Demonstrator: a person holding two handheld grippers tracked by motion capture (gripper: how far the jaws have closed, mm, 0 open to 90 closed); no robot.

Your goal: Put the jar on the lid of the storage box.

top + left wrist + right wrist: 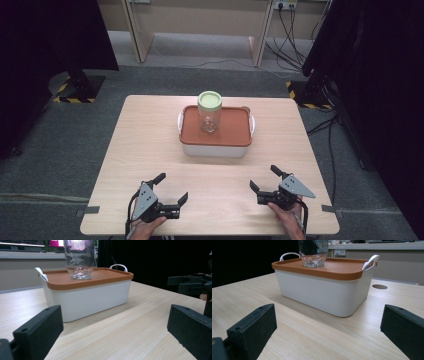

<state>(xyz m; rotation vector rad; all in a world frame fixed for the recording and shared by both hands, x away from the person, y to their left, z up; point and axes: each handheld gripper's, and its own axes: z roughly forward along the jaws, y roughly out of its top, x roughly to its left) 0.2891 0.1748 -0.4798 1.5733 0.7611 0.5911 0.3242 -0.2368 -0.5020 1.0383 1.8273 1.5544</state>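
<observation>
— At the near edge of the table (150, 150), what do you see?

— Two hands, each with a gripper. On the near left, the left gripper (172, 188) rests low over the wood, its jaws spread wide with nothing between them. On the near right, the right gripper (264, 178) sits the same way, jaws released and empty. The two are well apart.

— And beyond them?

— Bare wood, then a white box (215, 149) near the middle of the table, a little toward the far side. It has white handles on its left and right ends and an orange lid (235, 131) closed on top.

— Anything on the lid?

— A clear glass jar (209, 117) stands upright on it, toward the far side, touching the lid. It wears a pale green cap (209, 99). In the left gripper view its ribbed glass base (80, 272) shows sitting on the orange surface.

— Farther still?

— Grey floor, desk legs and cables (290, 35) at the far right.
</observation>
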